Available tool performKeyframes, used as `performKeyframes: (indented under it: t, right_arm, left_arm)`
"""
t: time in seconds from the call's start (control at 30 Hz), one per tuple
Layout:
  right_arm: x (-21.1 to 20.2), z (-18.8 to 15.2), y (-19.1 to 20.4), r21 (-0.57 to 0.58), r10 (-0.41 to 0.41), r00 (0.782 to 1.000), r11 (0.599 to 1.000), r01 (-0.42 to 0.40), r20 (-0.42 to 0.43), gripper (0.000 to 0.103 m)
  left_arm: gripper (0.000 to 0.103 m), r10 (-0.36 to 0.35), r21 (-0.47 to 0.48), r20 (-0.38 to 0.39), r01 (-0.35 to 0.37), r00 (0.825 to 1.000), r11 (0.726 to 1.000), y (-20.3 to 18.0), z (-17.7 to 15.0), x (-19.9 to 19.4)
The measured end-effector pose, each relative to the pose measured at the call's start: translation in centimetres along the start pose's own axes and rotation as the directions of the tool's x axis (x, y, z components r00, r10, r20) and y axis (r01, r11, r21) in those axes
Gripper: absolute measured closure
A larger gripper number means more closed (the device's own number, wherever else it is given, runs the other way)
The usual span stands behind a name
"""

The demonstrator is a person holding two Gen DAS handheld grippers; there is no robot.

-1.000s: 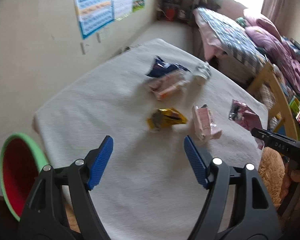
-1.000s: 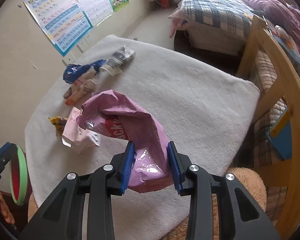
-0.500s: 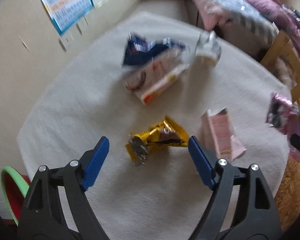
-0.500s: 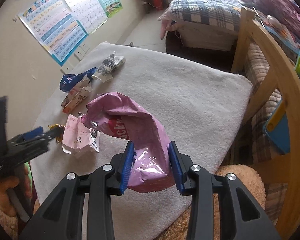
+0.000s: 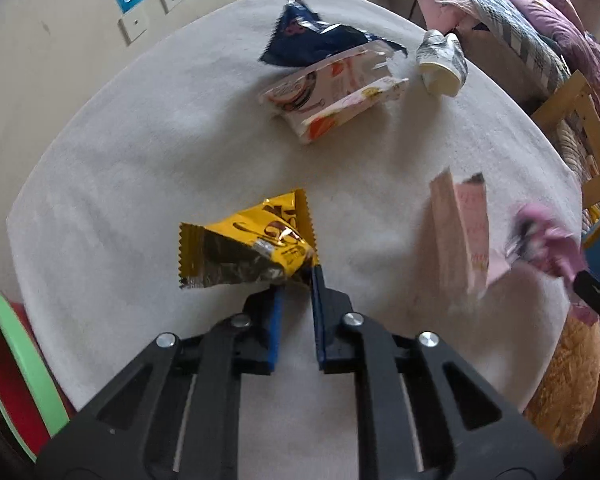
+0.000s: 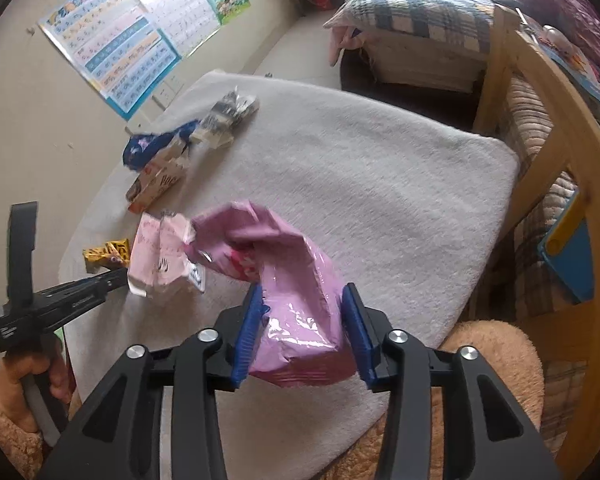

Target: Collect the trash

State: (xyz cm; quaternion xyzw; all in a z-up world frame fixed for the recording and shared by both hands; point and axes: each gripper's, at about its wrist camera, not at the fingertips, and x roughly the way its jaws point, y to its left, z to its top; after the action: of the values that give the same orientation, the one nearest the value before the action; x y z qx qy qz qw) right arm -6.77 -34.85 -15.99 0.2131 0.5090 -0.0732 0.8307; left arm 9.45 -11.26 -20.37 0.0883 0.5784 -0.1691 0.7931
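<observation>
Both tools gripping: left tool [image 5: 296, 280] yellow wrapper [image 5: 248, 242], right tool [image 6: 302, 312] pink bag [image 6: 296, 292]

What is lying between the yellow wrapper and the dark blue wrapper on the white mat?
In the left wrist view, only bare mat separates the yellow wrapper and dark blue wrapper.

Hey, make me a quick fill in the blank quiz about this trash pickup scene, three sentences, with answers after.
1. The left gripper is shut on the ____ wrapper.
2. The right gripper grips a ____ bag.
3. The bin with the red inside has a ____ rim.

Answers: yellow; pink; green
</observation>
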Motion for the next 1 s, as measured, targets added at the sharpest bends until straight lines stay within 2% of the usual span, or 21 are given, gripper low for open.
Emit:
performKeyframes:
  t: [0.03,0.13,0.17,0.27,0.3,0.37,0.4,0.43,0.63,0.73,0.8,0.9,1.0]
  right_arm:
    - [0.2,-0.1,0.2,-0.006,0.006,1.0,1.0,-0.006,-0.009,0.053]
    - [0.6,-0.2,0.9,-0.032,0.036,0.999,0.999,-0.037,-0.039,0.036]
    - [0.6,-0.2,1.2,-0.045,0.04,0.998,0.998,-0.042,-0.044,0.036]
    - [0.5,-0.1,1.8,-0.098,0.016,0.999,0.995,-0.019,-0.03,0.034]
    - [0.5,0.0,1.8,-0.109,0.005,1.0,0.994,-0.007,-0.025,0.034]
    - [0.5,0.1,1.7,-0.107,-0.001,1.0,0.994,-0.002,-0.024,0.033]
    - [0.6,0.2,1.5,-0.102,-0.001,1.0,0.995,-0.001,-0.027,0.033]
    - [0.6,0.2,1.4,-0.096,-0.003,1.0,0.995,0.0,-0.03,0.033]
    - [0.4,0.6,0.4,-0.08,-0.021,0.999,0.997,0.018,-0.036,0.032]
    - [0.3,0.7,-0.2,-0.062,-0.022,0.999,0.998,0.02,-0.036,0.03]
    - [0.3,0.7,-0.5,-0.055,-0.022,0.999,0.998,0.02,-0.037,0.03]
    - [0.5,0.6,-0.7,-0.045,-0.017,0.999,0.999,0.015,-0.042,0.03]
    - [0.8,0.5,-0.7,-0.04,-0.014,0.999,0.999,0.012,-0.051,0.03]
  left_arm:
    - [0.09,-0.004,-0.016,-0.004,0.004,1.0,1.0,0.4,-0.6,-0.2]
    - [0.089,-0.038,-0.073,-0.01,0.037,0.999,0.997,1.5,-2.1,-0.5]
    - [0.088,-0.046,-0.086,-0.007,0.045,0.999,0.995,1.7,-2.1,-0.7]
    - [0.065,-0.076,-0.124,0.005,0.076,0.997,0.989,2.8,-3.0,-1.2]
    - [0.061,-0.085,-0.132,0.011,0.086,0.996,0.988,3.0,-3.4,-1.5]
    - [0.061,-0.09,-0.136,0.019,0.091,0.996,0.986,3.3,-3.7,-1.8]
    - [0.058,-0.087,-0.138,0.028,0.09,0.996,0.986,3.5,-3.9,-2.0]
    - [0.05,-0.081,-0.139,0.038,0.086,0.996,0.987,3.8,-3.8,-2.2]
    - [0.048,-0.052,-0.188,0.099,0.07,0.994,0.98,5.2,-2.9,-3.6]
    - [0.048,-0.066,-0.205,0.13,0.092,0.989,0.974,5.6,-2.7,-4.9]
    - [0.044,-0.059,-0.206,0.163,0.092,0.985,0.974,6.0,-3.1,-5.9]
    - [0.035,-0.013,-0.204,0.199,0.055,0.98,0.977,7.1,-3.5,-6.9]
    - [0.034,0.028,-0.206,0.179,0.01,0.983,0.978,8.7,-3.2,-6.5]
